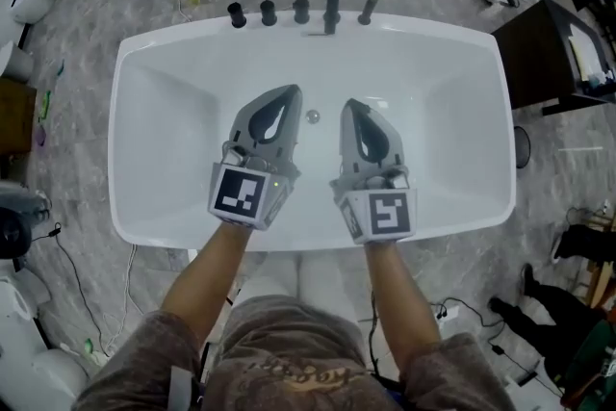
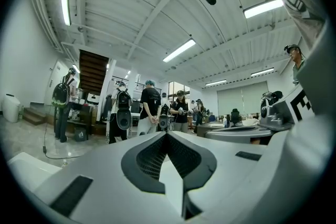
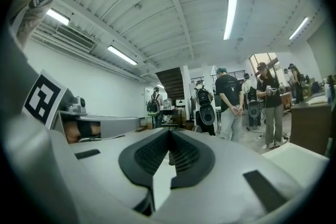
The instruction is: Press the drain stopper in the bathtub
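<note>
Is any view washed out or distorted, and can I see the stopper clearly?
Head view: even light, sharp, small round metal drain stopper plain on the glossy white bathtub, no glare over it. Left gripper view: heavy fisheye bending, ceiling strip lights blown out. Right gripper view: the same; both point up into the room, stopper unseen.

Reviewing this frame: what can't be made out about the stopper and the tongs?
1. Drain stopper: in the head view it is too small to tell whether it is raised or pressed down. Neither gripper view shows it.
2. Bathtub floor beneath the left tongs and right tongs: in the head view the tongs cover it.
3. Height of the tongs above the stopper: the steep overhead view doesn't settle it.
</note>
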Action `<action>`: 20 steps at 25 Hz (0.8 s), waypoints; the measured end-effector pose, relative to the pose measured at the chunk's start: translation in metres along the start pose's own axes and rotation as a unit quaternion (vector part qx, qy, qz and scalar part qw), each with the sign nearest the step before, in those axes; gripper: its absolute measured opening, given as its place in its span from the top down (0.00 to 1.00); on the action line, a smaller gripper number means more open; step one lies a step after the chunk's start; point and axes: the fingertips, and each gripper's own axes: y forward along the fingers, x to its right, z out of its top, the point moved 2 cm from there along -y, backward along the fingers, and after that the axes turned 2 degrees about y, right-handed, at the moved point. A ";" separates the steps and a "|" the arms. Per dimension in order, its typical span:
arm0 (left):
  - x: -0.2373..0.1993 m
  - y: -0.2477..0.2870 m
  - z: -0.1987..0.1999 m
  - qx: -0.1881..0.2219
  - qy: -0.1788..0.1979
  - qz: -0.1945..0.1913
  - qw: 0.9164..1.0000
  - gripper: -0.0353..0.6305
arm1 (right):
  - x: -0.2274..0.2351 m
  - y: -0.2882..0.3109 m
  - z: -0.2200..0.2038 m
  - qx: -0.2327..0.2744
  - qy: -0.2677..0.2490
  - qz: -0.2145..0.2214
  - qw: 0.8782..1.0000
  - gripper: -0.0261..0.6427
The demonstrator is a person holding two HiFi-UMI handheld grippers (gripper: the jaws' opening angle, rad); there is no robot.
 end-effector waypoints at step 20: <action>-0.050 0.065 -0.184 -0.007 -0.007 0.017 1.000 0.95 | 0.049 0.088 -0.165 0.010 0.013 0.011 1.000 0.96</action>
